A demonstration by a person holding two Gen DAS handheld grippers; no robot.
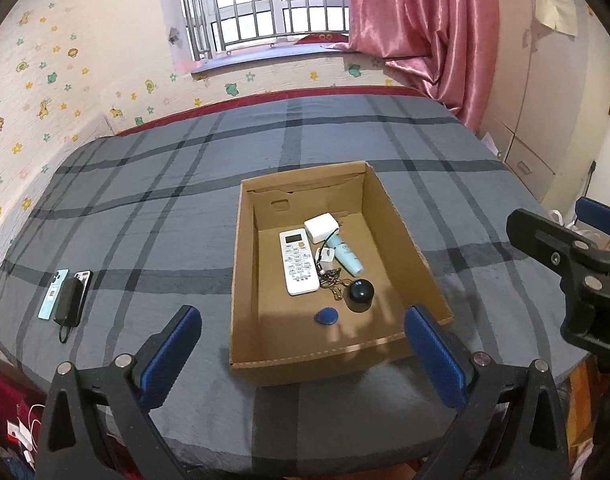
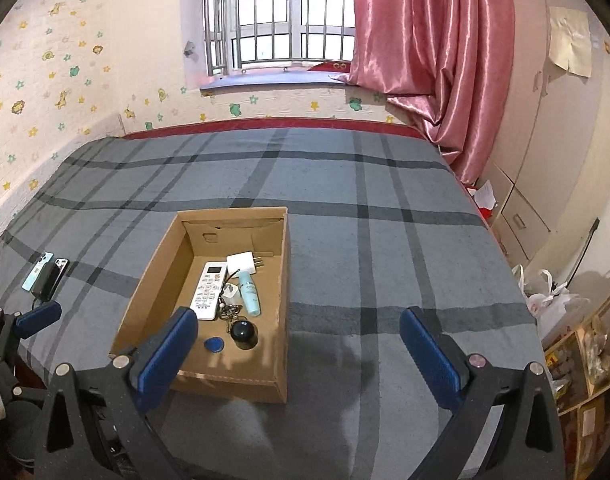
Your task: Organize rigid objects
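Observation:
An open cardboard box (image 1: 409,240) (image 2: 283,280) sits on the bed. Inside lie a white remote (image 1: 299,262) (image 2: 209,290), a white charger plug (image 1: 322,227) (image 2: 243,263), a teal tube (image 1: 347,255) (image 2: 250,294), a key bunch (image 1: 331,280) (image 2: 229,312), a black round object (image 1: 361,294) (image 2: 244,333) and a blue tag (image 1: 326,315) (image 2: 214,345). Two phones and a black power bank (image 1: 67,294) (image 2: 45,276) lie on the bed, left. My left gripper (image 1: 303,348) is open and empty before the box. My right gripper (image 2: 299,352) is open and empty at the box's right front corner.
The bed has a grey plaid cover (image 1: 145,208) (image 2: 385,240). A stickered wall runs along its left and far sides. A barred window (image 1: 265,0) and pink curtain (image 2: 425,40) are behind. Cabinets (image 2: 545,140) and bags (image 2: 553,300) stand to the right.

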